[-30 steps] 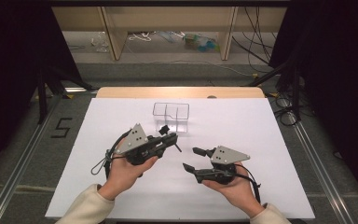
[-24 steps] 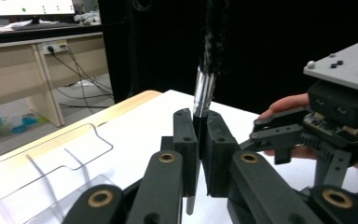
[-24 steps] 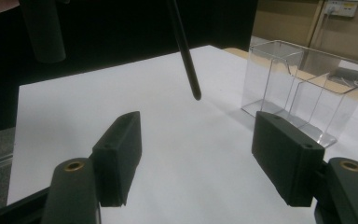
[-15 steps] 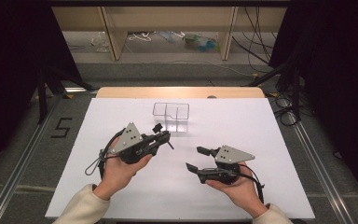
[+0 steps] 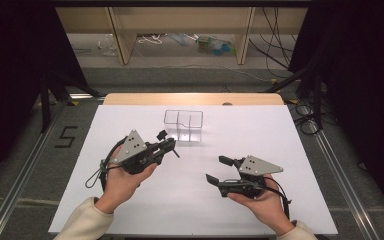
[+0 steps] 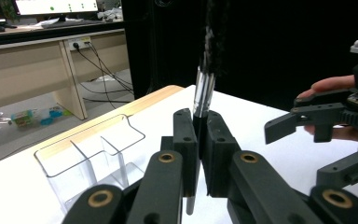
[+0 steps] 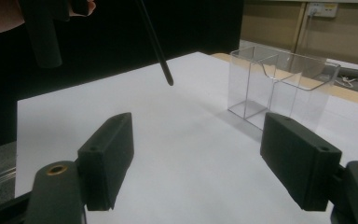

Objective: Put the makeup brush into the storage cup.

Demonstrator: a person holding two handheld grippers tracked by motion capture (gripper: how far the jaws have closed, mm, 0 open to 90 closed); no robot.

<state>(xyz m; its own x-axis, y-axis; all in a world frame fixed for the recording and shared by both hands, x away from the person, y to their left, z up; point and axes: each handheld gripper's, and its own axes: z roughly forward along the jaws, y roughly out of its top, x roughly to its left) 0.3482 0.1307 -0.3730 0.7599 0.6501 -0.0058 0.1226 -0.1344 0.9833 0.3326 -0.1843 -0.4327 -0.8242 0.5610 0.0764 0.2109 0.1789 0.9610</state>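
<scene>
My left gripper (image 5: 169, 145) is shut on a makeup brush (image 6: 201, 93) with a black handle, a silver ferrule and dark bristles. In the left gripper view the brush stands upright between the pads (image 6: 185, 135). Its thin handle end (image 7: 161, 56) hangs above the white table at the upper left of the right gripper view. My right gripper (image 5: 216, 169) is held low at the right and points left. Its jaws have just been opening and stand wide with nothing between them (image 7: 200, 154). A clear acrylic organiser box (image 5: 183, 125) with compartments stands just beyond the left gripper.
A white sheet (image 5: 260, 135) covers the table, with a wooden edge (image 5: 195, 98) at the far side. Dark curtains flank the table. Shelves and cables lie on the floor behind. Metal rails (image 5: 340, 175) run along both sides.
The right gripper's jaws have spread wider. The left hand with the brush has drifted slightly left, away from the clear box.
</scene>
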